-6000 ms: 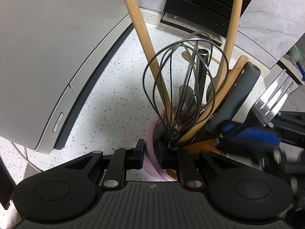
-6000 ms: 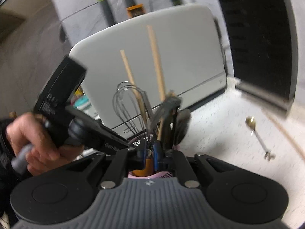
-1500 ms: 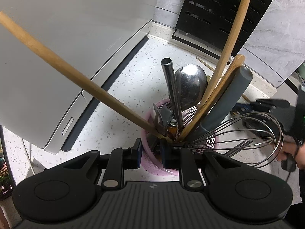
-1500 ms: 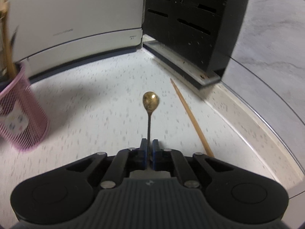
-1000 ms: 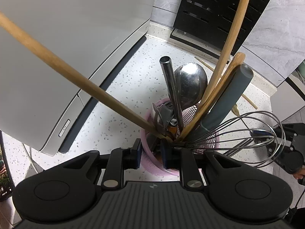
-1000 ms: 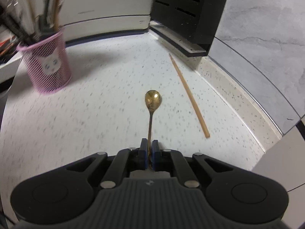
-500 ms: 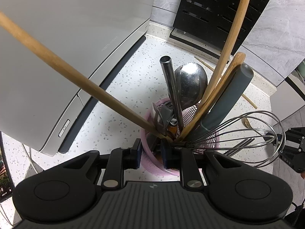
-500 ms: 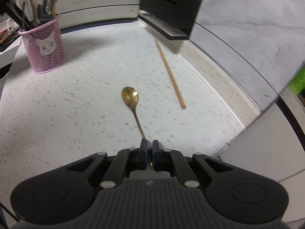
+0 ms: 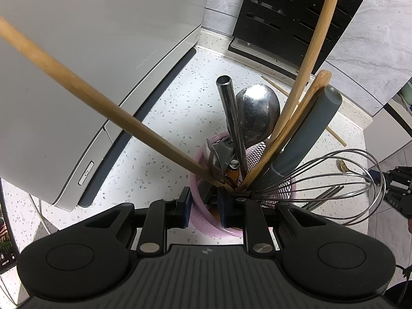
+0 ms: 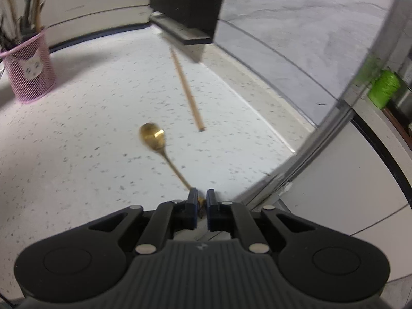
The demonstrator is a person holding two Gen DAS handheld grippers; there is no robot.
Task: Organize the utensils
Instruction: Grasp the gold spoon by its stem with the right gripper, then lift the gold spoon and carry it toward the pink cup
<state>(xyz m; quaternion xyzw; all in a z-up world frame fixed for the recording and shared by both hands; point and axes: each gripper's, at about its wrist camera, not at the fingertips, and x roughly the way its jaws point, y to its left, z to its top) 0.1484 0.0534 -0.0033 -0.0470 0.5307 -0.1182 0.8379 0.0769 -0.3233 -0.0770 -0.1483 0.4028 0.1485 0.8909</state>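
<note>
A pink mesh utensil cup holds several utensils: wooden spoons, a steel ladle, a grey handle and a wire whisk. My left gripper is shut on the cup's rim. My right gripper is shut on the handle end of a small gold spoon, bowl pointing away, above the speckled counter. The cup also shows in the right wrist view at far left. A single wooden chopstick lies on the counter ahead of the spoon.
A white appliance stands left of the cup. A black slotted rack stands at the back wall. The counter ends at a grey wall on the right; its edge is near my right gripper.
My right gripper has drawn back and to the right with the gold spoon, away from the cup; the spoon now slants left. The left gripper and cup have stayed put.
</note>
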